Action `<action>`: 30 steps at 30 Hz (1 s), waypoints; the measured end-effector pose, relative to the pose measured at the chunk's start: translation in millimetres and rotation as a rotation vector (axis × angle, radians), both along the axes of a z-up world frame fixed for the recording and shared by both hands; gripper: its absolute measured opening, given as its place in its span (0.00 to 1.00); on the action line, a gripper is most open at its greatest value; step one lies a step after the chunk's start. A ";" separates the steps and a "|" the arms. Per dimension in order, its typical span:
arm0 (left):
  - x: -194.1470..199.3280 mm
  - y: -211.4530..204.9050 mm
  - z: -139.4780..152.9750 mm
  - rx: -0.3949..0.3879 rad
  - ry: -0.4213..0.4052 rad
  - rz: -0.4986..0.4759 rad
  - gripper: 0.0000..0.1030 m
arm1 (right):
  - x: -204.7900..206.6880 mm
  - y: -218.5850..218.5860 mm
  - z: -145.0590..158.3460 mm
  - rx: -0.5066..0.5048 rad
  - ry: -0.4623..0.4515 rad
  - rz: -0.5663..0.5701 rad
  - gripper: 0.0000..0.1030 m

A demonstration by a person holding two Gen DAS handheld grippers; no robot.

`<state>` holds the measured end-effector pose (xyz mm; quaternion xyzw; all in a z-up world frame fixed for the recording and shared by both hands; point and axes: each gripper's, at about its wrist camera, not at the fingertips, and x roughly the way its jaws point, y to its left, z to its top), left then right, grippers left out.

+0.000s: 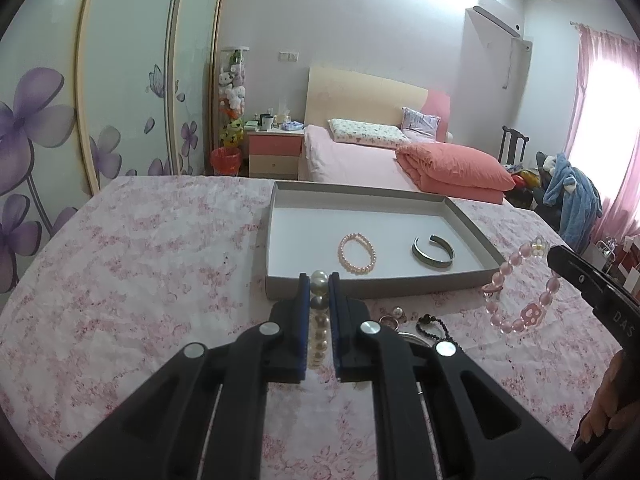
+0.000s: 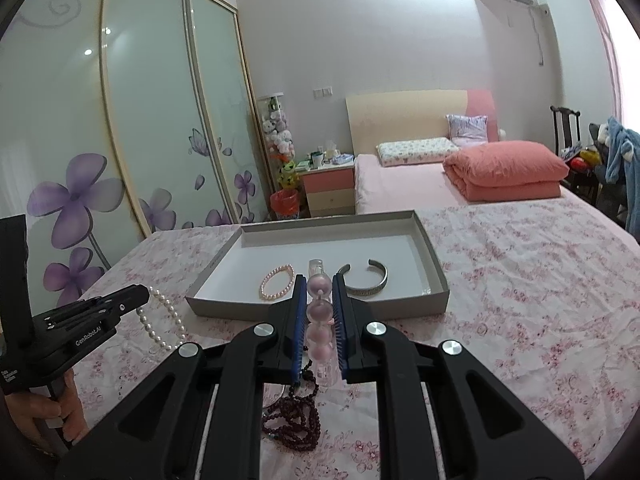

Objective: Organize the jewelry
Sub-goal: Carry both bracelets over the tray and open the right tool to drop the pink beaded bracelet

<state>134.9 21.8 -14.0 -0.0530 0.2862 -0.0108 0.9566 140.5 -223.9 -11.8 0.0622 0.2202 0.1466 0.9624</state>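
My left gripper [image 1: 319,280] is shut on a white pearl bracelet [image 1: 319,320], held above the floral cloth just before the grey tray [image 1: 276,220]. The same bracelet shows in the right wrist view [image 2: 164,320], hanging from the left gripper [image 2: 136,294]. My right gripper [image 2: 319,280] is shut on a pink bead bracelet [image 2: 319,312], which hangs in the left wrist view [image 1: 520,292] right of the tray. In the tray [image 2: 434,264] lie a small pink pearl bracelet [image 1: 357,255] [image 2: 277,282] and a silver cuff bangle [image 1: 433,251] [image 2: 366,280].
Loose jewelry lies on the cloth before the tray: earrings [image 1: 394,314], a black bead string [image 1: 430,326], a dark red bead necklace [image 2: 294,412]. A bed with an orange quilt [image 1: 452,168] stands behind the table, a wardrobe [image 1: 120,80] at left.
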 end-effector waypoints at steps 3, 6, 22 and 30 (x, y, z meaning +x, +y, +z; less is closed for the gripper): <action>-1.6 -2.2 2.3 0.006 -0.010 -0.004 0.10 | -3.2 0.5 2.8 -0.011 -0.022 -0.005 0.13; -3.6 -4.5 4.8 0.011 -0.020 -0.006 0.10 | -6.6 1.4 4.2 -0.021 -0.038 -0.008 0.13; -9.4 -11.5 19.7 0.013 -0.061 -0.032 0.10 | -13.3 1.6 17.2 -0.049 -0.124 -0.033 0.13; 18.6 -13.4 36.7 0.004 -0.060 -0.054 0.10 | 4.9 3.0 32.3 -0.054 -0.178 -0.062 0.13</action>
